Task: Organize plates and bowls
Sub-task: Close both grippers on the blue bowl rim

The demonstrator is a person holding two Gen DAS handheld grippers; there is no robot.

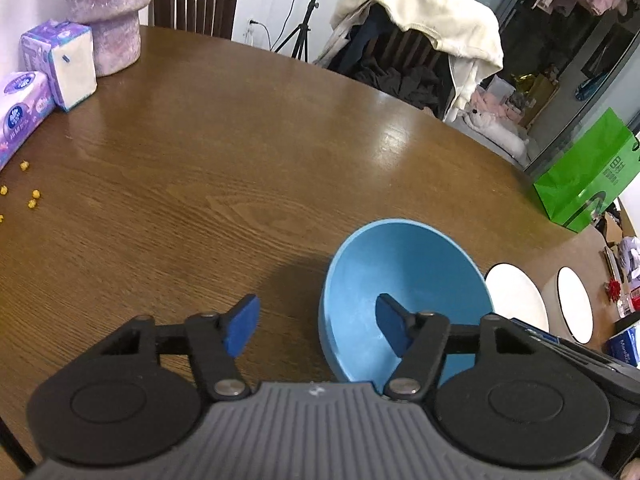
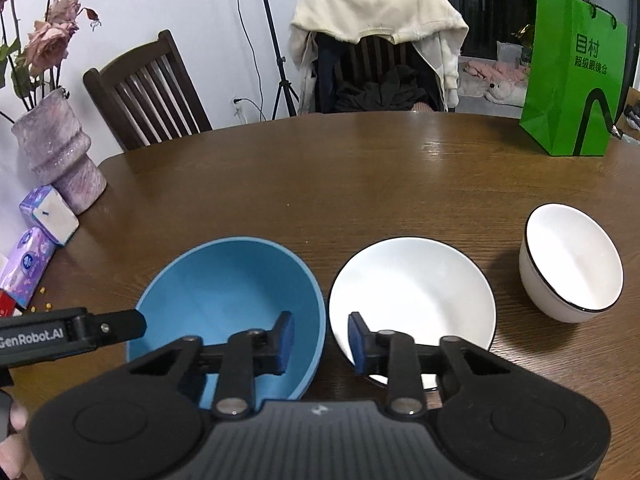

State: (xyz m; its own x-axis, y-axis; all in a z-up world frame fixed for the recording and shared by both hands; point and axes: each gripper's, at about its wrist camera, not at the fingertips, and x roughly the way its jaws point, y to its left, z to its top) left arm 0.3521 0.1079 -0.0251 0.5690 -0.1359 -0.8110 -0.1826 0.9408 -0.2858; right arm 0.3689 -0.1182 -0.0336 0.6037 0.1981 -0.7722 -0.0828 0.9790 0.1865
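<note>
Home dining room: wooden table [image 2: 360,168], chairs [image 2: 148,96], flower vase [image 2: 60,148].

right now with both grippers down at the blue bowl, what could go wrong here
1. Both grippers straddle the blue bowl rim, left gripper on one side, right gripper on the other; uneven closing could tip it.
2. The white plate lies close beside the bowl, with the right gripper's outer finger over it, so it may get knocked.
3. The white bowl sits just beyond and could be bumped.
</note>
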